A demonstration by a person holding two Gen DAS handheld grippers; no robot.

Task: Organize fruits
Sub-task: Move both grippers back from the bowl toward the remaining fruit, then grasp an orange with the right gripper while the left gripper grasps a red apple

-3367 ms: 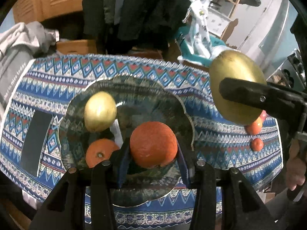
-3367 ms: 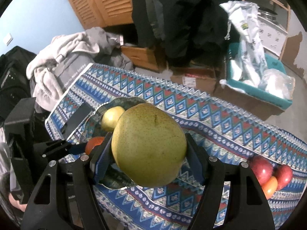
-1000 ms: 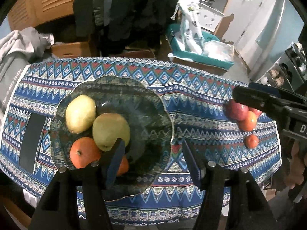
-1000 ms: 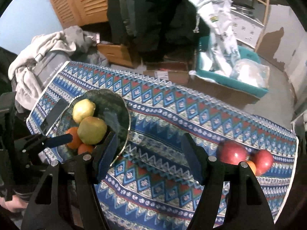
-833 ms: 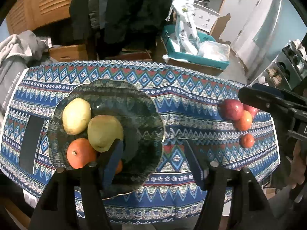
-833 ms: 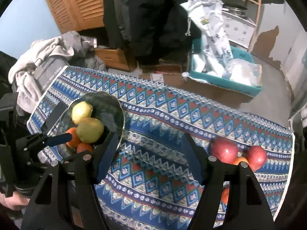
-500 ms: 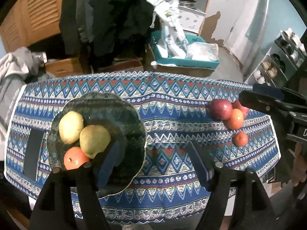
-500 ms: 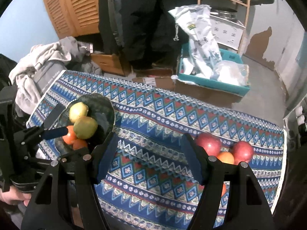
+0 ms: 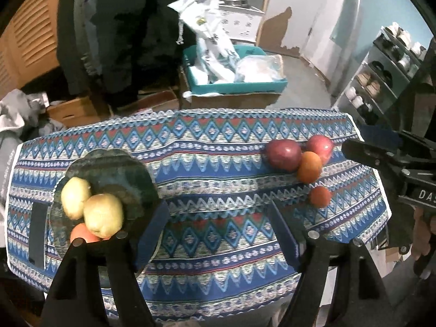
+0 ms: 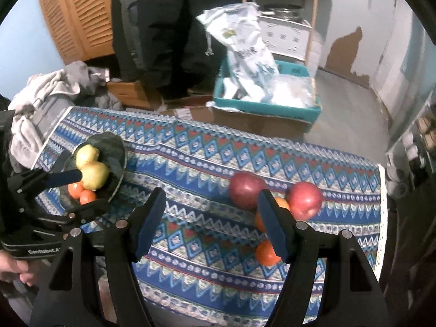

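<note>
**Plate half filled, four fruits left**

On the dark scalloped glass plate [image 9: 114, 163], at the left of the patterned blue tablecloth [image 9: 218, 234], two yellow-green pears [image 9: 102, 215] and two oranges are now seen. The left gripper [image 9: 218, 231], its jaws just widened, and the half-open right gripper [image 10: 211, 220] are both empty. Two red apples [image 10: 246, 189] and two oranges await at right.

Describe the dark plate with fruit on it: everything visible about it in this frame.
The plate is dark green, glossy and glass-like, with a scalloped rim. It lies flat on the patterned tablecloth near the table's left end, beside a dark flat object. On it sit two yellow-green pears touching each other, with two oranges at the near rim. Its right half is bare. The left gripper finger overlaps its near edge in view; contact cannot be told.
</note>
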